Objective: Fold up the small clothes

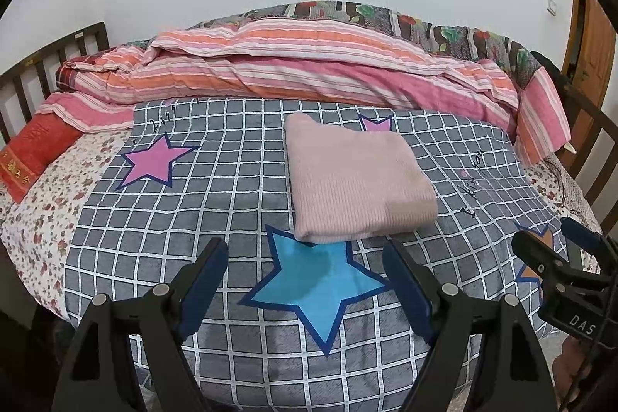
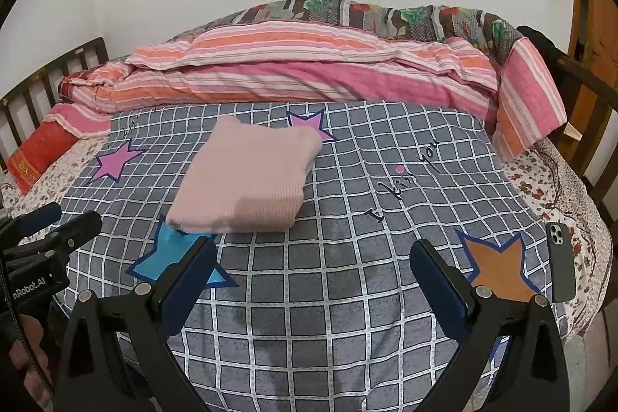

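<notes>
Left wrist view shows your left claw [image 1: 305, 280] spread wide and empty above the checked blanket [image 1: 216, 211]; the folded pink garment [image 1: 355, 180] lies just beyond it. Your right claw [image 2: 313, 277] also gapes empty, garment ahead-left.

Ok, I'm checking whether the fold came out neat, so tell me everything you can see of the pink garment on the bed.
The pink garment is a pale pink ribbed knit, folded into a compact, roughly square stack with layered edges showing at its near side. It lies flat on the grey checked blanket, its near corner overlapping the blue star and its far corner covering part of a pink star. Nothing else touches it; both grippers are short of it, open and empty.
</notes>
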`<state>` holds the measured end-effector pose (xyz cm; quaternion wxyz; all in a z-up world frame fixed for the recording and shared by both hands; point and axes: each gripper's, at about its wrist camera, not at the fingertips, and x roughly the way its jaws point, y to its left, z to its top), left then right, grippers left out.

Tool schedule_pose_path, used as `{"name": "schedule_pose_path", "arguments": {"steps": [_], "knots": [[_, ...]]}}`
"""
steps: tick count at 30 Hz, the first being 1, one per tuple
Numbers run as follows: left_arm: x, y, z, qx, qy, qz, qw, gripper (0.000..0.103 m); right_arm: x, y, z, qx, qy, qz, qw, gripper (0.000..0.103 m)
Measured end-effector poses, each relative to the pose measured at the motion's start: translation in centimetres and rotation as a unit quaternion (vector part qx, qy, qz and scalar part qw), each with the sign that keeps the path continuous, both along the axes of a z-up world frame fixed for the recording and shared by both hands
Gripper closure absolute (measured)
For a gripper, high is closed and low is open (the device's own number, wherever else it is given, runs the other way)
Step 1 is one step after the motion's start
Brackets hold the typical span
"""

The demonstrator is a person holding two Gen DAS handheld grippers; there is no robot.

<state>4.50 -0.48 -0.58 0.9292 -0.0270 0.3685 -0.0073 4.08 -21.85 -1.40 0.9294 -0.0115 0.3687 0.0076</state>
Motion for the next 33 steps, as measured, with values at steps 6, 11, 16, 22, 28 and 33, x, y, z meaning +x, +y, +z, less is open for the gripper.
{"name": "schedule_pose_path", "arguments": {"steps": [6,11,16,22,28,33], "knots": [[-0.3,0.4,0.0,0.001,0.001,0.005,1.0000,0.022,0.0,0.0,0.1,-0.001,-0.001,-0.001,1.000,0.004],[-0.5,0.9,0.2,0.000,0.000,0.007,1.0000,0.022,0.0,0.0,0.4,-0.005,-0.004,0.000,1.000,0.004],[-0.7,1.1,0.3,0.002,0.000,0.008,1.0000,0.022,0.0,0.0,0.5,-0.008,-0.005,-0.002,1.000,0.004],[-0.9,1.6,0.4,0.000,-0.003,0.012,0.9999,0.022,-0.1,-0.3,0.6,-0.011,-0.007,-0.007,1.000,0.004],[-0.9,1.8,0.4,0.000,-0.003,0.011,0.9999,0.022,-0.1,-0.3,0.8,-0.012,-0.007,-0.008,1.000,0.004],[-0.9,1.8,0.5,-0.001,-0.002,0.012,0.9999,0.022,-0.2,-0.3,0.8,-0.010,-0.006,-0.007,1.000,0.004]]}}
